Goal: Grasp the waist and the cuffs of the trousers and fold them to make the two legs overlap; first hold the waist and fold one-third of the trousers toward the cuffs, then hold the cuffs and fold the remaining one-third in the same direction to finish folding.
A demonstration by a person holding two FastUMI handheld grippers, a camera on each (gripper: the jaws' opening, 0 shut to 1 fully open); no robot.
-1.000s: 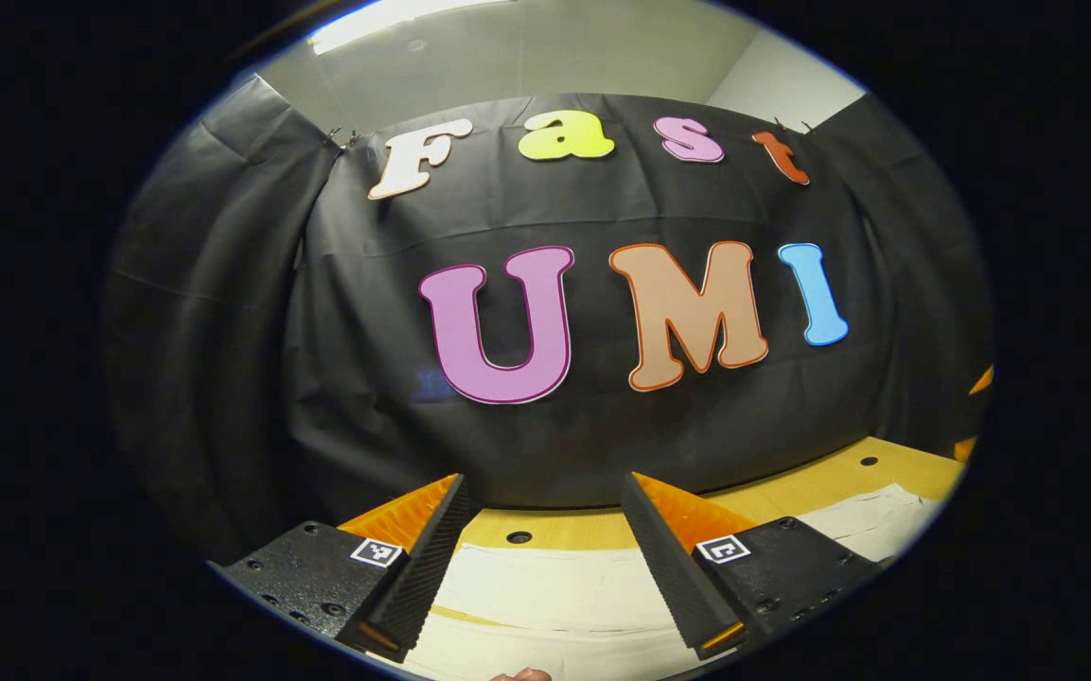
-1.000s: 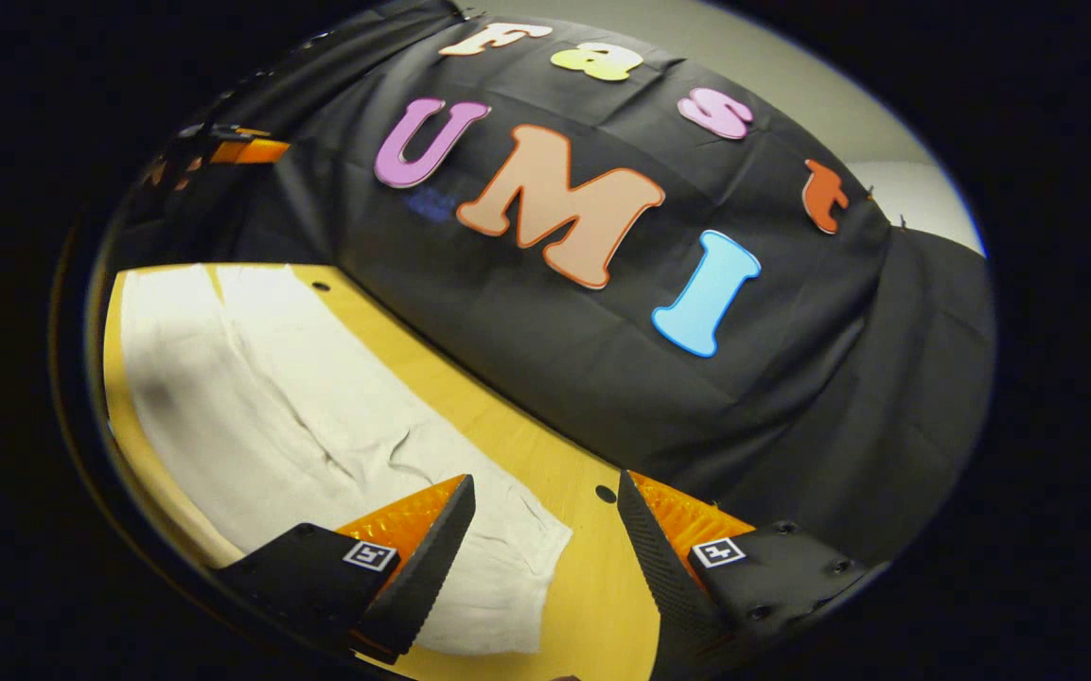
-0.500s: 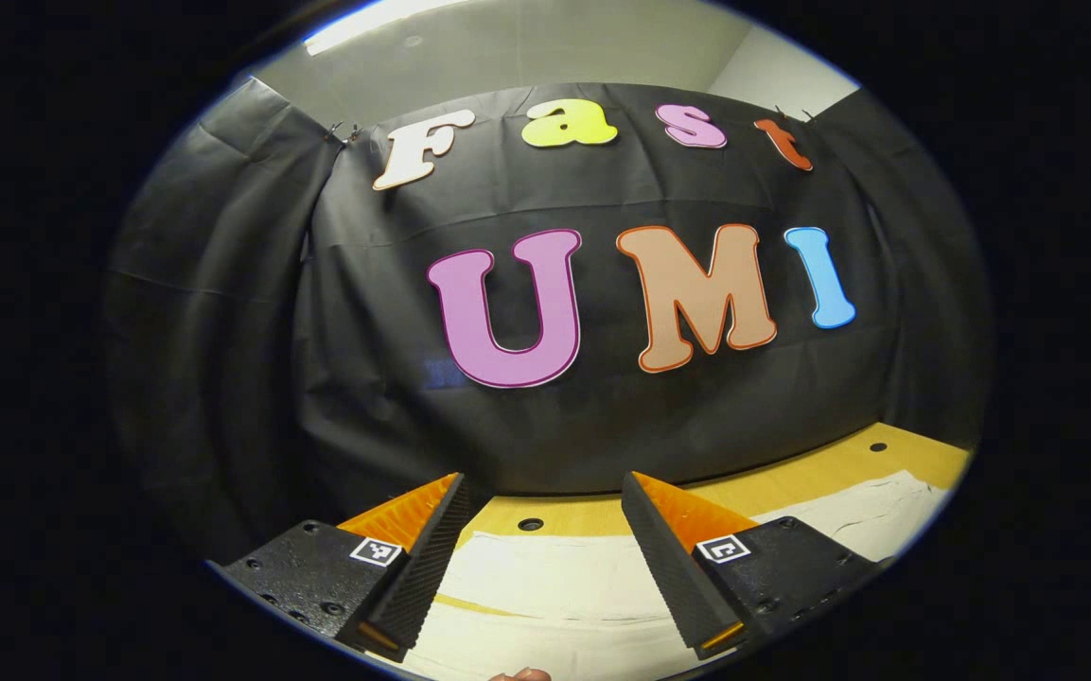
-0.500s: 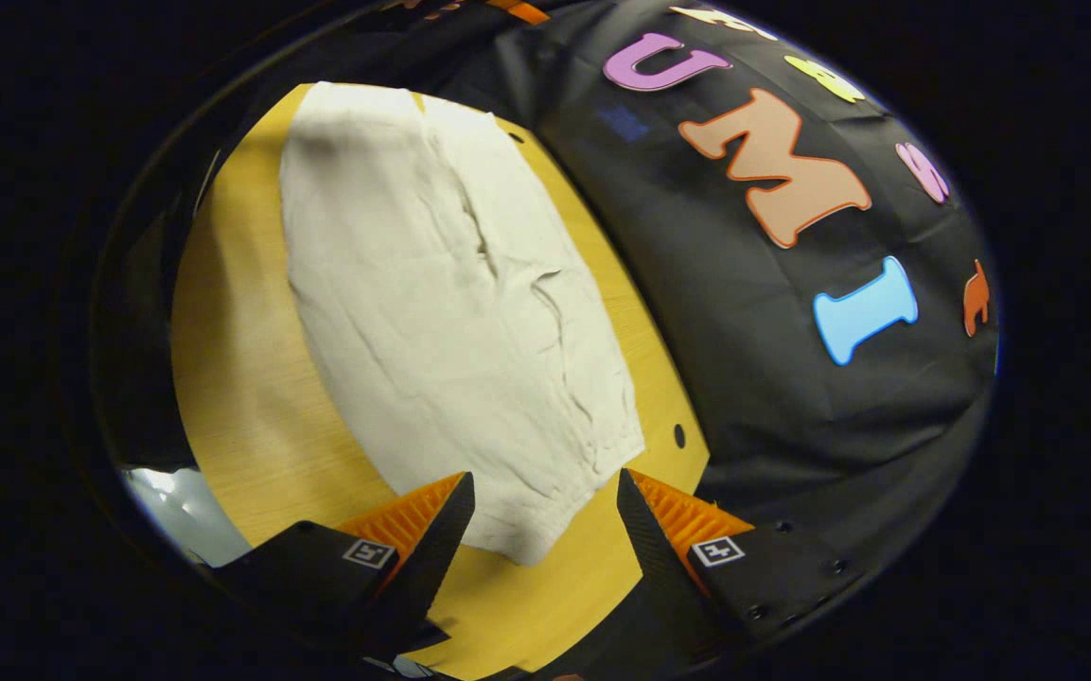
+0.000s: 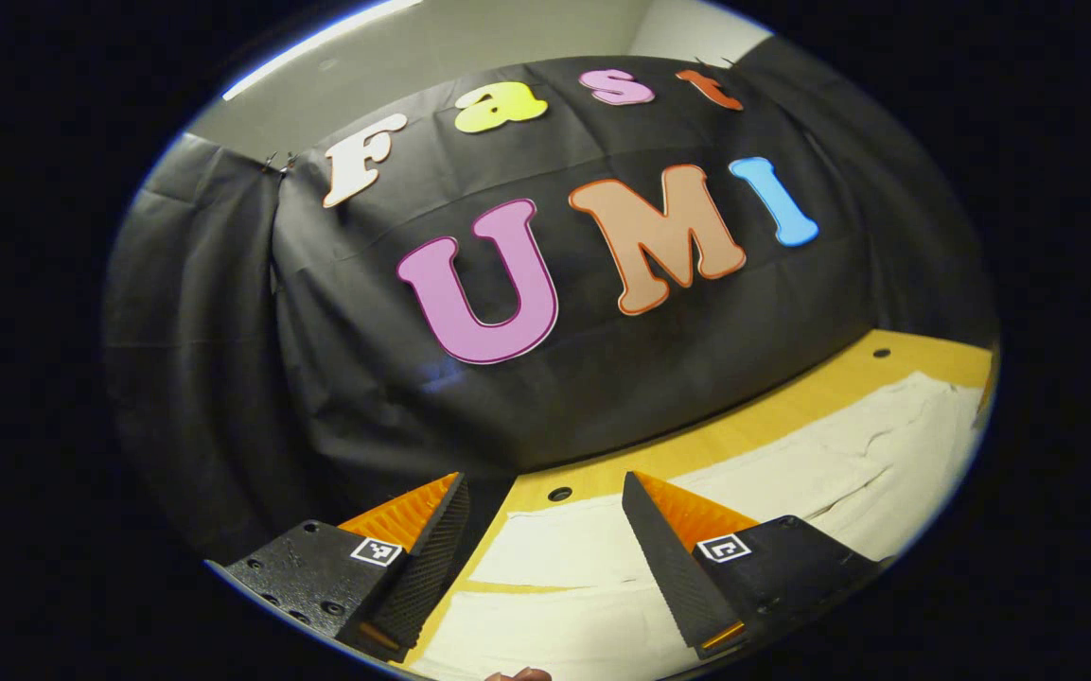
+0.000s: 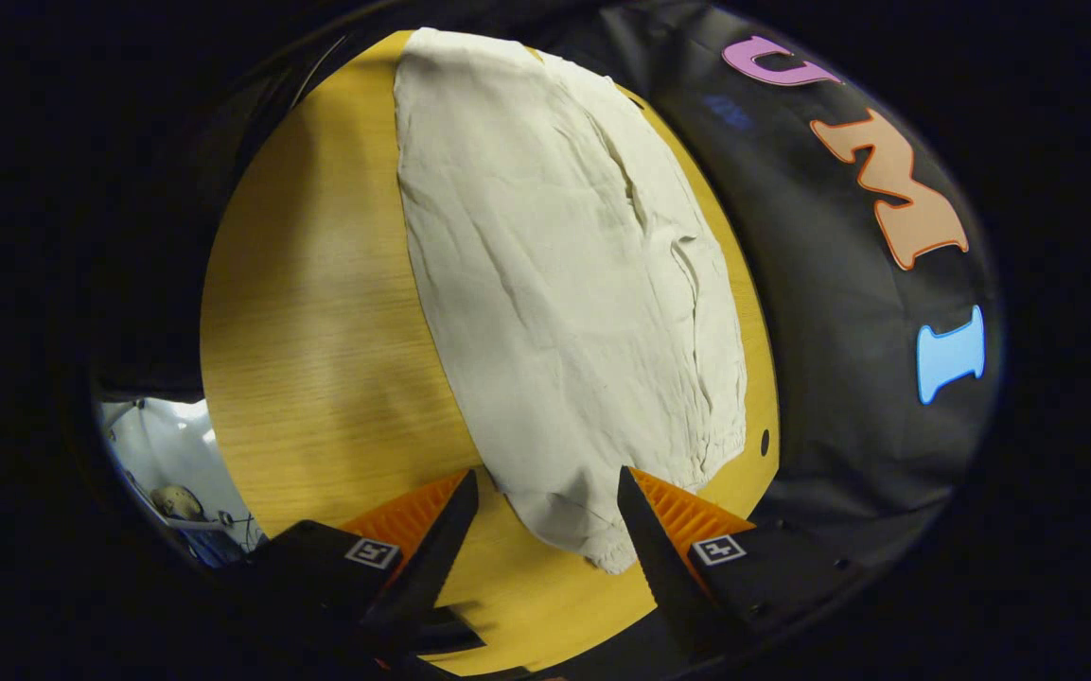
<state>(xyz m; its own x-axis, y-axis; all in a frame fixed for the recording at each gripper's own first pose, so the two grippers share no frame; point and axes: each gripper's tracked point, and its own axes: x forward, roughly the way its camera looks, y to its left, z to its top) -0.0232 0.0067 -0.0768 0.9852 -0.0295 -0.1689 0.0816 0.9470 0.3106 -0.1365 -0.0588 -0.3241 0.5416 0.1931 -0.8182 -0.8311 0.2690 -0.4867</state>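
Observation:
Cream-white trousers [image 6: 554, 284] lie flat lengthwise on the yellow wooden table [image 6: 318, 312], with the two legs side by side. Their gathered cuff end [image 6: 592, 539] lies just ahead of and between the fingers of my right gripper [image 6: 546, 476], which is open and hovers above it without touching. In the left gripper view the other end of the trousers [image 5: 564, 549] lies on the table under my left gripper [image 5: 543, 480]. That gripper is open too, with nothing between its fingers. The cloth stretches away to the right [image 5: 838, 454].
The black booth wall [image 5: 602, 378] runs close behind the trousers. Small holes [image 5: 560, 494] [image 6: 765, 442] sit in the table near the wall. Bare table lies on the side away from the wall, ending at an edge [image 6: 214, 378].
My right gripper has tipped down from facing the wall to looking over the table, bringing the cuff end between its open fingers. The left gripper has tilted, showing more of the trousers at right.

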